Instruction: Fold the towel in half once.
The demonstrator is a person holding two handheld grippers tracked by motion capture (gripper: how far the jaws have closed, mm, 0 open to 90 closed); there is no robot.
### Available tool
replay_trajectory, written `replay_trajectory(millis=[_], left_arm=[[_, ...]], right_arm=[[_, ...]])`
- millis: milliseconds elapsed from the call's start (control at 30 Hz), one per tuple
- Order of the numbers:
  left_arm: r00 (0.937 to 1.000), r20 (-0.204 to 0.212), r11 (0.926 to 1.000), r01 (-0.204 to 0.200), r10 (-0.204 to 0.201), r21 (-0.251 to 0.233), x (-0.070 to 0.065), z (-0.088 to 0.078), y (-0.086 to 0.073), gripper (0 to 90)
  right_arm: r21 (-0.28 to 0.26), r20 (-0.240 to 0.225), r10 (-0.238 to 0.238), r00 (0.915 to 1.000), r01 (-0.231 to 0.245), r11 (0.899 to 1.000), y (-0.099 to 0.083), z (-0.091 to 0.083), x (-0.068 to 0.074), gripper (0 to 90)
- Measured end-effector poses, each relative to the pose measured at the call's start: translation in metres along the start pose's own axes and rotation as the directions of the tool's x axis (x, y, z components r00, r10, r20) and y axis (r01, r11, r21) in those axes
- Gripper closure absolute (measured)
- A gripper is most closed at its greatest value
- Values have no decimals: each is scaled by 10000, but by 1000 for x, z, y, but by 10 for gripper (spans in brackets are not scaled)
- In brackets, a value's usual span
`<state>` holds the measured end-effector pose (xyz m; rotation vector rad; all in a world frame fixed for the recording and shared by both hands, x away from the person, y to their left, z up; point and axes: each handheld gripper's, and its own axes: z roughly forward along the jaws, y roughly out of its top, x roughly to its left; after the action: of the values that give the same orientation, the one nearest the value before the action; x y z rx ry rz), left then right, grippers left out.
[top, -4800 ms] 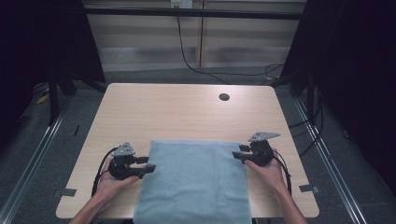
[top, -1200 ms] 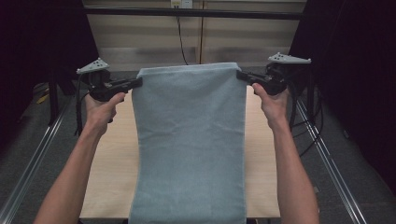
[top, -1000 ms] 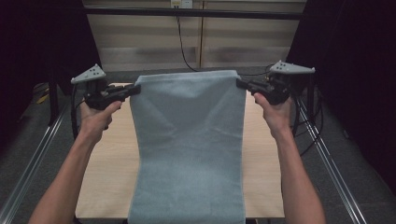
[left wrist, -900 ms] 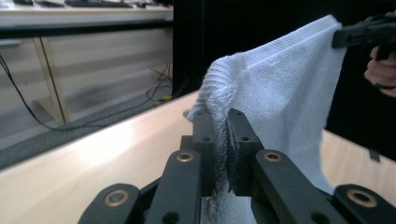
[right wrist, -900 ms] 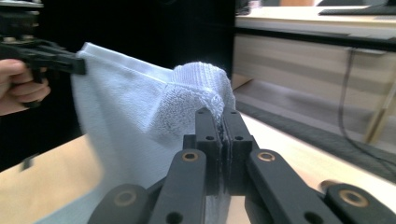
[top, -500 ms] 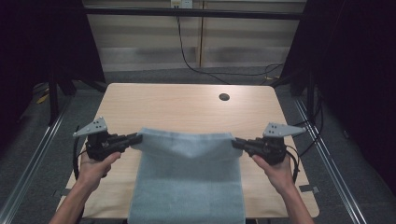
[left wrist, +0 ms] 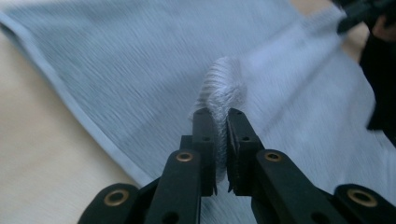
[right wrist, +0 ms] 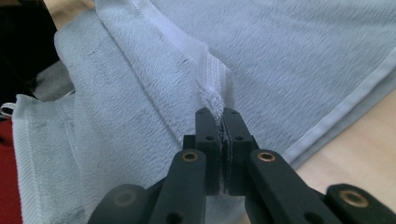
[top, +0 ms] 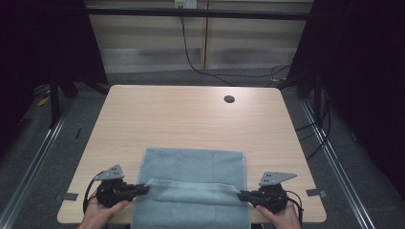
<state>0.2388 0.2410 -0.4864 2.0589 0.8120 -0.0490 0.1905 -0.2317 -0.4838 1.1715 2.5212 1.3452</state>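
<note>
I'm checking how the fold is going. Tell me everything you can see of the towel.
The towel is pale blue-grey terry cloth with a flat woven hem along its edges. It lies on the near half of the wooden table, its near part hanging over the table's front edge. One end is folded back over the rest, forming a raised ridge across it. The left gripper and right gripper each pinch a corner of that ridge, jaws shut on the cloth.

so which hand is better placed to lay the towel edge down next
Neither clearly: the left gripper and right gripper each pinch a corner of the towel, level above the near table edge. Both must lower together.
</note>
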Motion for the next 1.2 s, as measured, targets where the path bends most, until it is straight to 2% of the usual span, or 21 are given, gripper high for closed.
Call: replay_trajectory(millis=[33,67,100,133,200,333,433,500,600,667,733,767,800,900,1000,1033,1067,1100,1133,1167,1200], left_arm=[[10000,41,10000,-19,18,59,0,1,-2,834],[9999,117,9998,43,-45,192,1,2,-5,831],[9999,-54,9993,158,-156,351,3,5,-8,831],[9998,-38,9986,184,-182,501,5,7,-9,831],[10000,-34,9985,87,-85,543,7,10,-9,834],[9983,-562,9991,-116,139,410,18,18,2,840],[9914,-1177,9978,-523,566,397,32,29,18,841],[9920,-1224,9993,-270,298,246,47,38,29,841],[9890,-1464,9996,-199,229,218,67,48,46,841],[9851,-1694,9995,-271,292,147,79,54,56,841],[9779,-2048,9990,-377,417,236,89,59,66,840],[9775,-2100,9997,-190,214,133,95,61,70,840],[9799,-1994,10000,-27,43,83,101,63,73,839],[9788,-2024,9993,278,-319,-230,117,68,80,840],[9695,-2360,9974,580,-664,-423,132,74,90,841],[9662,-2486,9974,602,-680,-388,135,76,95,841],[9628,-2657,9986,414,-484,-320,139,78,98,840],[9560,-2896,9984,367,-473,-419,143,80,102,841],[9560,-2896,9984,367,-473,-419,143,80,102,841],[9545,-2933,9978,401,-536,-521,146,81,102,841],[9574,-2821,9970,464,-622,-623,150,81,102,841]], right_arm=[[102,-17,100,9999,-100,9999,-3,2,1,875],[360,56,-32,10000,30,9993,-4,4,3,875],[621,145,-96,9998,87,9980,-6,7,5,875],[867,332,-232,9992,203,9960,-7,10,7,875],[872,397,-29,9992,-5,9962,-6,12,3,877],[750,749,377,9965,-434,9962,0,18,-10,879],[709,1272,265,9915,-358,9968,14,28,-23,879],[828,1592,92,9872,-226,9963,27,35,-35,878],[786,1864,370,9818,-524,9955,44,44,-59,878],[695,2054,414,9778,-567,9960,54,52,-71,878],[665,2146,332,9761,-485,9966,63,59,-81,878],[655,2130,392,9763,-543,9964,67,62,-86,878],[578,2135,430,9760,-566,9967,71,65,-91,878],[428,2355,539,9704,-658,9969,84,75,-107,878],[305,2509,783,9648,-888,9956,98,87,-124,878],[274,2542,865,9633,-966,9949,103,91,-129,878],[238,2584,895,9619,-990,9948,108,95,-134,878],[238,2660,949,9593,-1049,9942,113,98,-138,878],[238,2660,949,9593,-1049,9942,113,98,-138,878],[209,2800,935,9554,-1035,9944,121,105,-146,878],[209,2800,935,9554,-1035,9944,121,105,-146,878]])
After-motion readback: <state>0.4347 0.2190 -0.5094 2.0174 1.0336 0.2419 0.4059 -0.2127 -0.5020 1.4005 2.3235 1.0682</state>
